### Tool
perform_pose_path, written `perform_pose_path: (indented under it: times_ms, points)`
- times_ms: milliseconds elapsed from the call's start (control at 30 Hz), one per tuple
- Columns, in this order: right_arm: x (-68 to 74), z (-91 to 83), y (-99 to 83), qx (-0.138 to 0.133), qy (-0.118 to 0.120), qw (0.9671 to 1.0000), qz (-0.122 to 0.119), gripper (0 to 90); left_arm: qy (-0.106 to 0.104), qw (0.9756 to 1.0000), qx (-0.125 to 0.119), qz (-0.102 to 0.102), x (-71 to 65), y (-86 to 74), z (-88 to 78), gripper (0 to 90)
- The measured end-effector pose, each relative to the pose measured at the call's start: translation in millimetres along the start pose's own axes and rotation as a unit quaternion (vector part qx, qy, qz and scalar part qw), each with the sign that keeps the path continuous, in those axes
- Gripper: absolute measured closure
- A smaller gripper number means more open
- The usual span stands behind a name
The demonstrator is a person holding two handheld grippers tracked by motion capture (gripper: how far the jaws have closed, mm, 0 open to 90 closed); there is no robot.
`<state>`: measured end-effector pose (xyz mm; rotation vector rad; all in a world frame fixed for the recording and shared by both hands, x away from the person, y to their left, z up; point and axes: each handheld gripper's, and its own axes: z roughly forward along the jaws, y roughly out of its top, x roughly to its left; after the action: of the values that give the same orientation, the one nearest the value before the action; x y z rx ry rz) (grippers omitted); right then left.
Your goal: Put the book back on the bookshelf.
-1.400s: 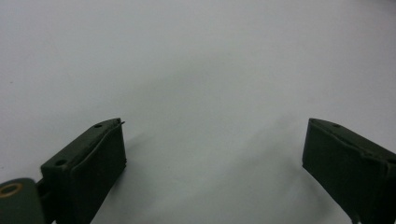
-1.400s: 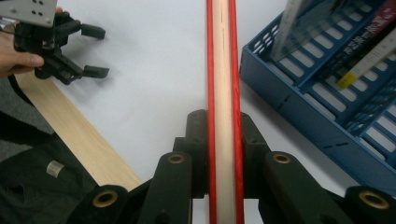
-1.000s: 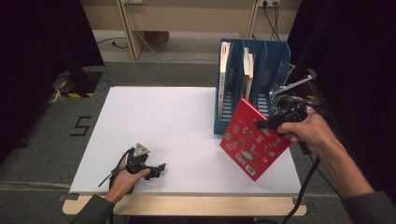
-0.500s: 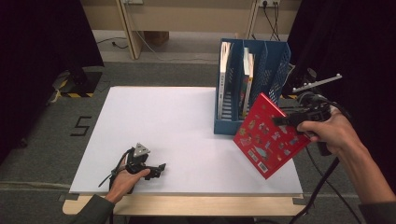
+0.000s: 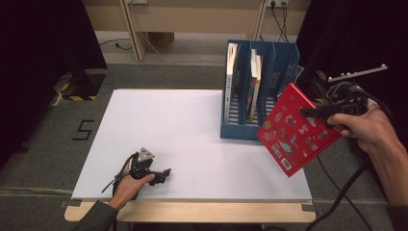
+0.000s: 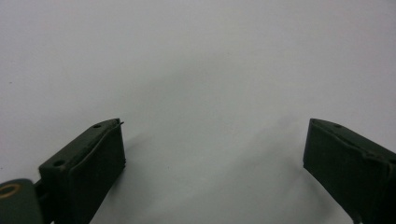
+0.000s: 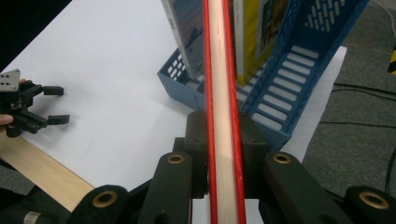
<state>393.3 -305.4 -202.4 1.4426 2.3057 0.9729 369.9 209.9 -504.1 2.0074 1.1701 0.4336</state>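
Closest to the person's edge of the white table (image 5: 192, 125), the left gripper (image 5: 163, 174) is parked flat on the surface with a hand wrapped round it, jaws spread wide and nothing between them; in the left gripper view there's just bare white tabletop past the two black pads (image 6: 93, 158). Further in and off to the right, the right gripper (image 5: 310, 112) is clamped on a red hardcover book (image 5: 298, 129), holding it up off the table, tilted with one corner pointing down over the table's right edge area. In the right gripper view you're looking straight along the book's edge (image 7: 223, 93), red covers either side of the cream page block, with the jaws squeezed tight against both covers. Just behind and beside the book sits the blue file rack (image 5: 243, 126), a slotted plastic thing with upright compartments, standing on the far right part of the table. The left compartment has a white-spined book (image 5: 232, 72) standing upright in it, the middle one holds a couple more upright books (image 5: 254, 82) with colourful covers, and the rightmost compartment looks empty from the high view.
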Motion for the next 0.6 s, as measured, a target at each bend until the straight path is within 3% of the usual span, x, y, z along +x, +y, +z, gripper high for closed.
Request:
perform_pose_path:
  times_ms: [267,600]
  points:
    - [-15.7,-11.5,21.5,-0.025,-0.028,0.999,0.024,79.1,-0.001,1.0,0.0,0.0,0.1,0.0,0.1,4.4]
    - [-35.2,3.0,52.4,-0.053,-0.055,0.9955,0.056,78.9,-0.002,1.0,0.001,-0.001,0.3,0.1,0.1,4.1]
